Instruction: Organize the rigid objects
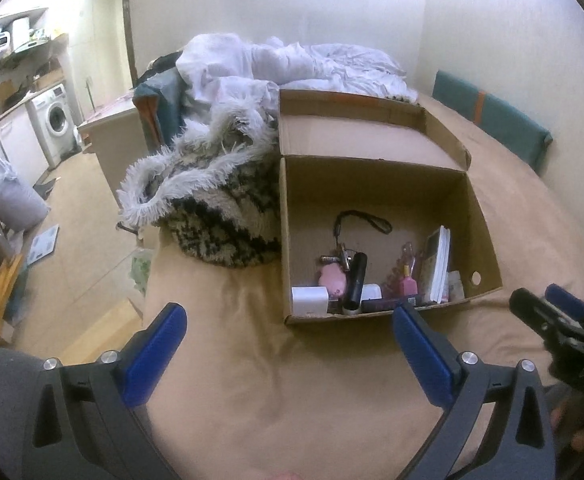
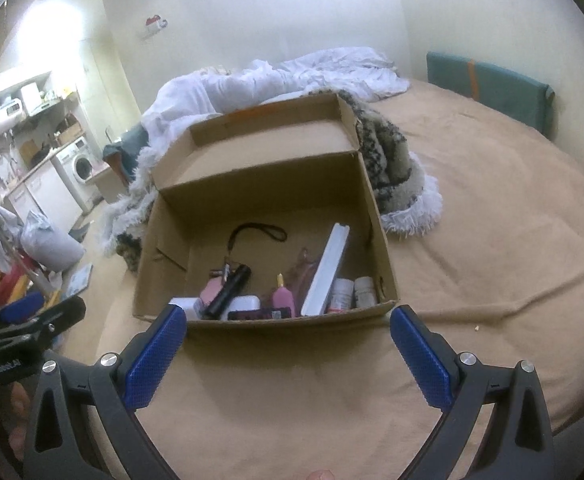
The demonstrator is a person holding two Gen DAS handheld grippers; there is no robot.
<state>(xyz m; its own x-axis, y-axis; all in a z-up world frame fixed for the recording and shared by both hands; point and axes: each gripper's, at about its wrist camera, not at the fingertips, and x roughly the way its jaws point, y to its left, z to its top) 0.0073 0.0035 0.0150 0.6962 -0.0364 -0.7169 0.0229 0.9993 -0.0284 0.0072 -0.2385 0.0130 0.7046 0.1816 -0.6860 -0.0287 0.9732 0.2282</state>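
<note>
Cardboard box [image 2: 268,184] beyond open jaws

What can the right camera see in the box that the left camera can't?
Only the right wrist view shows two small white bottles in the cardboard box's near right corner; there the book looks like a plain white slab. Only the left wrist view shows the book's pages fanned out and a round hole in the box wall. Both show the black flashlight, the pink bottle, the white cube charger, and both tongs, left and right, open and empty.
</note>
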